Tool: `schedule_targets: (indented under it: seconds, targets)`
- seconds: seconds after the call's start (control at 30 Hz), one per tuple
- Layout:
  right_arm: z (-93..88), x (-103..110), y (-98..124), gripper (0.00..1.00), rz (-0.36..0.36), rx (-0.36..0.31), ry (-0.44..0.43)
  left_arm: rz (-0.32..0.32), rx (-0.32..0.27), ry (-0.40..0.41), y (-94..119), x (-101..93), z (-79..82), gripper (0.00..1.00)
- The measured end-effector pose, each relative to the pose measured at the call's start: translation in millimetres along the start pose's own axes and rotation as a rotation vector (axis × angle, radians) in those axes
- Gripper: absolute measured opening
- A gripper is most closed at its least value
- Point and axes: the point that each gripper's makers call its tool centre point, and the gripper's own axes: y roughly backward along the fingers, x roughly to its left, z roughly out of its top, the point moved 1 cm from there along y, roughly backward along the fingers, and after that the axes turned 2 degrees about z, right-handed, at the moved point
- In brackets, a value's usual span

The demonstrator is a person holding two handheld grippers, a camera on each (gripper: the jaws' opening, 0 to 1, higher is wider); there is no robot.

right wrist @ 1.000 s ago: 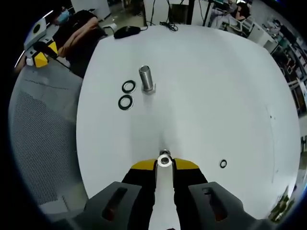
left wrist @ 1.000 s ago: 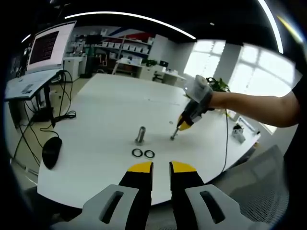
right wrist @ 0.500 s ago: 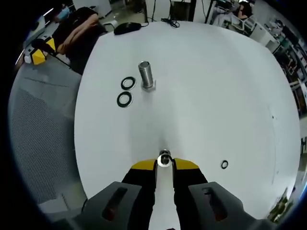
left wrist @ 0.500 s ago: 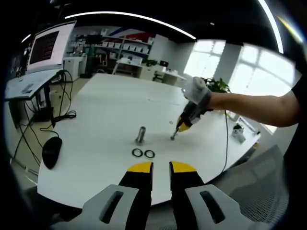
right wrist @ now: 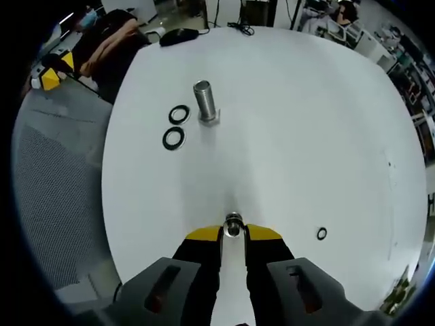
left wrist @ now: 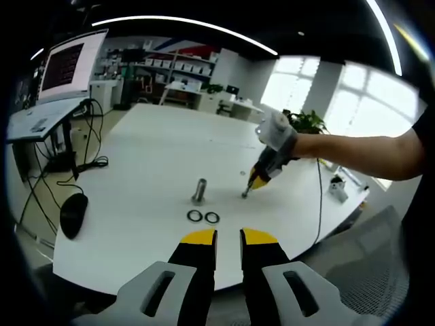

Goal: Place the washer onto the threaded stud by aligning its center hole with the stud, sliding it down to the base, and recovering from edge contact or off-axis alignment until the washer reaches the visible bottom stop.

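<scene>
Washers (right wrist: pixel 176 126) beside stud (right wrist: pixel 203 102) — small ring (right wrist: pixel 321 233) apart

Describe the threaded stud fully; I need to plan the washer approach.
The threaded stud is a short grey metal cylinder standing upright on a wider base that rests on the white table. Its top looks hollow or recessed. Nothing is on it; two dark washers lie flat beside it, apart from it. The left gripper view shows it likewise.
</scene>
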Motion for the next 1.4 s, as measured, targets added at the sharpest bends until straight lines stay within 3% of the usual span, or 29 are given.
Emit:
schedule_targets:
  seconds: [1.4]
  targets:
    - [-5.1, 1.1, -29.5, 0.14, 0.017, 0.069, 0.037, 0.004, 0.006, 0.005, -0.9, 0.3, -0.3, 0.11]
